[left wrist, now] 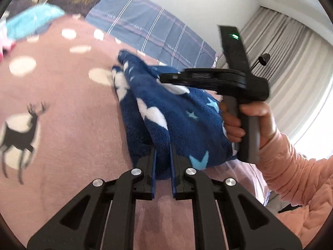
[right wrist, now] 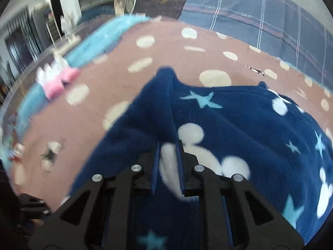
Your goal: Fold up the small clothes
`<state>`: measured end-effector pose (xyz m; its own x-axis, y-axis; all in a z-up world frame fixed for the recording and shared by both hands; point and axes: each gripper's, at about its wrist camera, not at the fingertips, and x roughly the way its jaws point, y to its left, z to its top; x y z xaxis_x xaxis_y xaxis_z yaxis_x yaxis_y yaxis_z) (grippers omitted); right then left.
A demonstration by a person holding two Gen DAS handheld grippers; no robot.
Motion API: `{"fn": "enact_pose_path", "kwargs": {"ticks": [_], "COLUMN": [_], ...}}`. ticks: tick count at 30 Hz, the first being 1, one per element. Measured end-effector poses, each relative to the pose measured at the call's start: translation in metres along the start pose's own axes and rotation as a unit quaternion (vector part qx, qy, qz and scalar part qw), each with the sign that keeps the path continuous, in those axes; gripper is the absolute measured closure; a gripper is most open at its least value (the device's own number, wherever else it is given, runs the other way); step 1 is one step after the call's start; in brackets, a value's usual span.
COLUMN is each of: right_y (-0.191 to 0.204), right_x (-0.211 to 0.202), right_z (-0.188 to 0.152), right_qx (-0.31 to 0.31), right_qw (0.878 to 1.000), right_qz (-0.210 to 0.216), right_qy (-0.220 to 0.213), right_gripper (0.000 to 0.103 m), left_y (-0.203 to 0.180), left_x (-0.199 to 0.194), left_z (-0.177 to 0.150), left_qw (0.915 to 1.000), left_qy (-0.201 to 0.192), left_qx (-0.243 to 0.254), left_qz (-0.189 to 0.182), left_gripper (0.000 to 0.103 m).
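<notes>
1. Biggest thing here is the pink deer-and-dot blanket covering the bed, so I'll place everything else off that. The plaid pillow sits at its far edge.

2. The navy star-print fleece garment is bunched up over the middle of the blanket, partly lifted off it. Its long axis seems to run from one gripper to the other, though motion blur makes that a bit of a guess.

3. Left gripper: jaws narrowed to a slim gap with a fold of the fleece pinched between them, right at the near end of the garment.

4. Right gripper: same deal, jaws nearly closed on a ridge of fleece at a white patch. From the left wrist view it's up above the blanket, at the garment's window-side end.

5. Both have a hold, so neither is really nearer. I'd say the next move hinges on carrying the held edge across the garment toward the far side.

6. Small stuff: a pink and white item lies by the blanket's far-left edge on a turquoise cloth.
</notes>
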<state>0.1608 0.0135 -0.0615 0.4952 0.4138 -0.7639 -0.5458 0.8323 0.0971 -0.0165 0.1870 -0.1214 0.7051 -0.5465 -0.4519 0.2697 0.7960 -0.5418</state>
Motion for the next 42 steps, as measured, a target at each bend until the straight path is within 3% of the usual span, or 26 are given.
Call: {"fn": "enact_pose_path", "kwargs": {"ticks": [4,6,8,15,17,20,23,25,26,27,29,30,31,33,35,36,38,40,42], "right_y": [-0.006,-0.011,-0.017,-0.022,-0.025,-0.025,-0.014,0.003,0.011,0.022,0.034,0.036,0.035,0.038,0.051,0.052,0.042,0.026,0.008], "right_x": [-0.023,-0.013,-0.009,-0.041,-0.043,-0.037,-0.012,0.016,0.029,0.051,0.093,0.109,0.118,0.109,0.112,0.121,0.141,0.123,0.085], "right_z": [-0.02,-0.038,-0.054,-0.06,-0.047,-0.011,0.033,0.06,0.069,0.079,0.087,0.088,0.088,0.09,0.086,0.083,0.075,0.078,0.079], "right_qx": [-0.002,0.007,0.022,0.028,0.032,0.029,0.023,0.001,-0.011,-0.029,-0.044,-0.04,-0.003,0.034,-0.002,-0.013,-0.017,0.014,0.029], "right_qw": [1.0,1.0,1.0,0.999,0.999,0.998,0.999,0.999,1.0,0.999,0.992,0.989,0.989,0.993,0.996,0.995,0.994,0.997,0.999], "right_qz": [0.012,0.011,0.014,0.044,0.044,0.054,0.049,0.031,0.015,-0.019,-0.089,-0.104,-0.096,-0.081,-0.079,-0.082,-0.042,-0.002,0.005], "right_qy": [-0.008,0.018,0.015,-0.002,-0.005,-0.012,-0.005,0.009,0.015,0.032,0.081,0.1,0.111,0.074,0.048,0.058,0.095,0.07,0.037], "right_gripper": [0.079,0.075,0.074,0.066,0.066,0.058,0.05,0.041,0.036,0.033,0.037,0.083,0.094,0.095,0.093,0.088,0.072,0.068,0.056], "left_y": [-0.003,-0.001,0.002,-0.003,-0.006,-0.011,-0.01,-0.004,-0.003,-0.003,-0.006,-0.008,-0.01,-0.011,-0.013,-0.012,-0.009,-0.013,-0.017], "left_x": [0.001,0.015,0.038,0.013,0.01,0.011,0.018,0.026,0.03,0.033,0.033,0.03,0.026,0.018,0.017,0.019,0.02,0.016,0.009], "left_z": [0.011,0.009,0.001,-0.008,-0.007,-0.005,0.0,0.002,0.002,0.002,0.001,-0.001,-0.003,-0.007,-0.014,-0.017,-0.017,-0.014,-0.011], "left_qw": [0.9999,0.9997,0.9959,0.9972,0.9976,0.997,0.9964,0.9965,0.9961,0.9957,0.9961,0.9956,0.9947,0.9938,0.9925,0.9924,0.9928,0.9925,0.9923], "left_qy": [-0.002,0.018,0.061,0.039,0.029,0.03,0.022,0.026,0.032,0.036,0.041,0.041,0.039,0.036,0.036,0.04,0.043,0.041,0.036], "left_qx": [-0.001,0.003,0.013,0.017,0.019,0.021,0.005,-0.01,-0.015,-0.013,-0.009,-0.005,-0.004,-0.01,0.009,0.012,0.006,0.019,0.028], "left_qz": [0.013,0.019,0.065,0.062,0.06,0.068,0.082,0.079,0.081,0.084,0.077,0.084,0.095,0.105,0.117,0.116,0.111,0.113,0.115], "left_gripper": [0.094,0.084,0.082,0.094,0.094,0.091,0.066,0.066,0.073,0.096,0.096,0.096,0.096,0.096,0.096,0.096,0.096,0.093,0.091]}}
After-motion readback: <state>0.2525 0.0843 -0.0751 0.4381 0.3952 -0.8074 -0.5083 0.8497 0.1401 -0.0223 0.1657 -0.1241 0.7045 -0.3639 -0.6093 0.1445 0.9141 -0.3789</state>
